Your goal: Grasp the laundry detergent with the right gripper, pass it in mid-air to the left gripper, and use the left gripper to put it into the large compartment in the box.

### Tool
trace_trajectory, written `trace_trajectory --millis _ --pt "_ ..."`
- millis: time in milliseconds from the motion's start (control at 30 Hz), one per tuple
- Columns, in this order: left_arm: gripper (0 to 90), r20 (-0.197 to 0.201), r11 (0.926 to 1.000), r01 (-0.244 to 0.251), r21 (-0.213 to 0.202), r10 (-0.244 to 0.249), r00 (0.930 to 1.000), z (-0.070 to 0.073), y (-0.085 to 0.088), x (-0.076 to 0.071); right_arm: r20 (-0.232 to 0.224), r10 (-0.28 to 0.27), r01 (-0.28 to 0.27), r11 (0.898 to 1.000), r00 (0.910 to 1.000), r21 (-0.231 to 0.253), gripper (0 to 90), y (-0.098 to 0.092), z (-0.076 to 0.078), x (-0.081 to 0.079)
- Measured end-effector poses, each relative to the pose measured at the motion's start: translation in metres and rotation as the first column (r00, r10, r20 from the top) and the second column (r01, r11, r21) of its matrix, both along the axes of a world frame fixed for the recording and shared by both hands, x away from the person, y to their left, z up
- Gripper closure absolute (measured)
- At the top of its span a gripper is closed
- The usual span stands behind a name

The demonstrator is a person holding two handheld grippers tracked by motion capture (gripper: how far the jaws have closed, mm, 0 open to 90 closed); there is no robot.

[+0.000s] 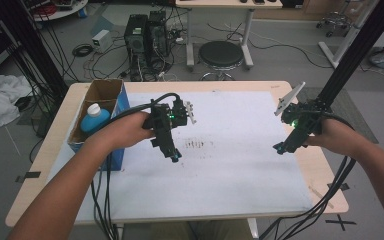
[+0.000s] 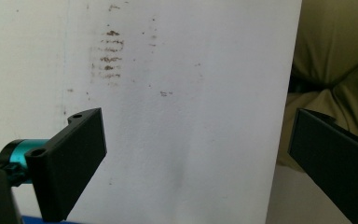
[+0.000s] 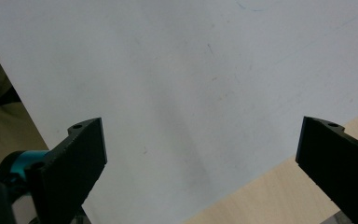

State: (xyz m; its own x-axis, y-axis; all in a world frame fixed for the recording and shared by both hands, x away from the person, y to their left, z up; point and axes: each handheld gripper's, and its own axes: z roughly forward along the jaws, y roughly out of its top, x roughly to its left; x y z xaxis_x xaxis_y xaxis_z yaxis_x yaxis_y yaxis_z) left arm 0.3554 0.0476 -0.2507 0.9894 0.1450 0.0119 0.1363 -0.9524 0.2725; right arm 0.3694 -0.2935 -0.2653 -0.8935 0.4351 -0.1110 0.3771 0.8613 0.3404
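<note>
My left gripper (image 1: 174, 156) hangs over the middle of a white sheet (image 1: 230, 170) that covers the table, pointing down toward the near side. In the left gripper view my left gripper (image 2: 196, 154) is open, with bare sheet between the jaws and a patch of brown smudges (image 2: 108, 53) farther up. That smudge patch (image 1: 195, 144) lies just right of the left gripper. My right gripper (image 1: 279, 148) is held over the sheet's right edge. Seen from its own camera, my right gripper (image 3: 200, 158) is open and holds nothing, above the sheet and a strip of wooden table (image 3: 270, 196).
An open cardboard box (image 1: 105, 90) stands at the table's left side with a blue bottle (image 1: 95, 120) inside. Black frame posts (image 1: 350, 55) rise at the right and far left. Beyond the table are computer towers (image 1: 145, 37) and a stool (image 1: 221, 54). Cables trail off the near edge.
</note>
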Motion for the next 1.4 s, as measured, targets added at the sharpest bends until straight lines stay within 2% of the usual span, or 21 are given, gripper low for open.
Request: trace_trajectory --millis 200,300,467,633,800,1400 --pt "4.3 -0.027 0.9996 0.027 -0.007 -0.027 0.9993 -0.003 -0.010 -0.002 -0.007 0.004 -0.004 1.000 1.0000 -0.003 0.8 0.003 -0.001 0.001" --pt "4.3 -0.028 0.9993 0.033 -0.016 -0.034 0.9991 -0.004 -0.014 -0.002 -0.008 0.008 -0.008 1.000 0.9999 -0.002 0.8 0.005 -0.001 0.002" --pt "4.3 -0.021 0.9992 0.039 -0.008 -0.039 0.9990 -0.005 -0.017 0.000 -0.006 0.012 -0.012 1.000 0.9999 0.003 0.8 0.007 -0.002 0.002" --pt "4.3 -0.014 0.9995 0.024 -0.021 -0.024 0.9996 -0.006 -0.016 0.004 -0.006 0.022 -0.022 1.000 0.9997 0.000 0.8 0.008 -0.004 0.004" --pt "4.3 -0.015 0.9997 0.026 -0.003 -0.026 0.9996 -0.008 -0.016 0.006 -0.010 0.019 -0.019 1.000 0.9998 -0.001 0.8 0.010 -0.004 0.005" --pt "4.3 -0.016 0.9998 0.012 -0.013 -0.013 0.9998 -0.007 -0.011 0.009 -0.017 0.028 -0.028 1.000 0.9995 -0.004 0.8 0.014 -0.006 0.008"
